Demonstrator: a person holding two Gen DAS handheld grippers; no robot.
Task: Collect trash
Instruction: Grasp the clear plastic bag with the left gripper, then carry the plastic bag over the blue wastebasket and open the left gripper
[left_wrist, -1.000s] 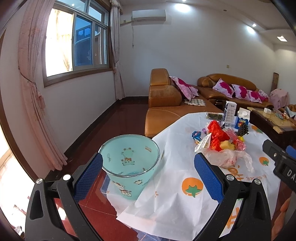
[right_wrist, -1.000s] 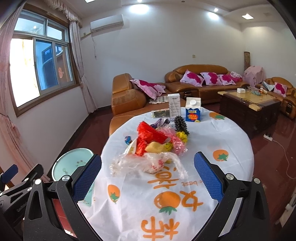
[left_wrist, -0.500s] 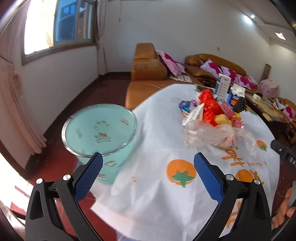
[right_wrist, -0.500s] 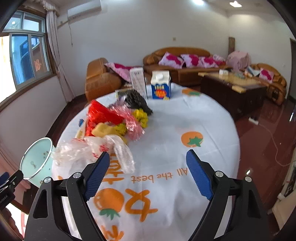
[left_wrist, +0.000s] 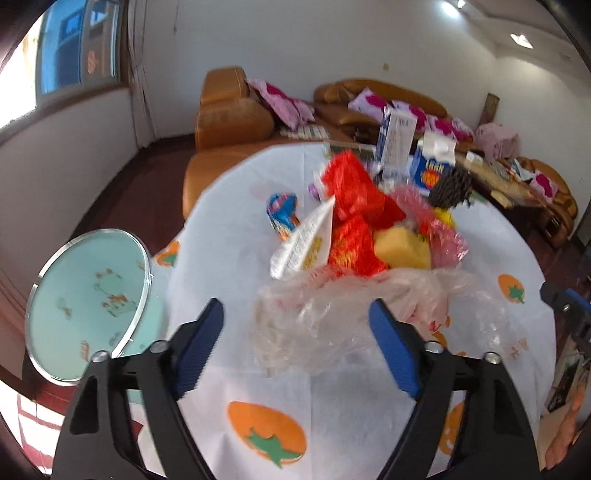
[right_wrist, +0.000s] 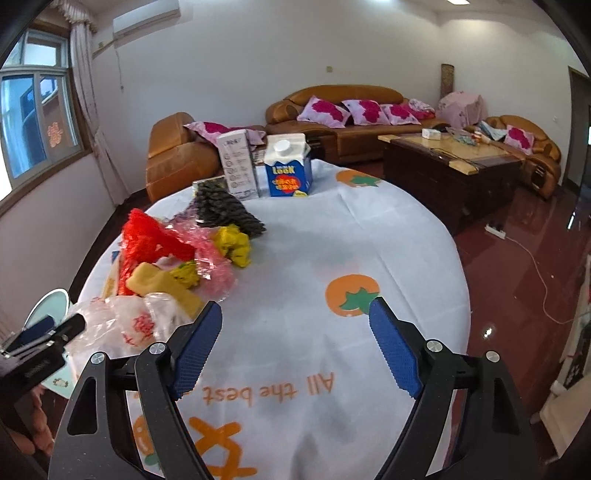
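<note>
A heap of trash lies on the round table: a clear plastic bag (left_wrist: 332, 314), red wrappers (left_wrist: 354, 218), a yellow piece (left_wrist: 402, 247), pink film (left_wrist: 439, 229) and a blue wrapper (left_wrist: 282, 212). My left gripper (left_wrist: 297, 347) is open, its jaws on either side of the clear bag, just short of it. A pale green bin (left_wrist: 88, 302) stands beside the table at left. My right gripper (right_wrist: 295, 347) is open and empty over the tablecloth, right of the clear bag (right_wrist: 125, 325) and the heap (right_wrist: 162, 251).
A blue milk carton (right_wrist: 288, 170), a white box (right_wrist: 238, 162) and a dark spiky object (right_wrist: 221, 210) stand at the table's far side. Orange sofas (right_wrist: 340, 114) and a dark coffee table (right_wrist: 454, 173) lie beyond. A white cable (right_wrist: 535, 273) runs across the red floor.
My left gripper has moved from the bin toward the trash heap and now brackets the clear bag. My right gripper has swung right over the tablecloth.
</note>
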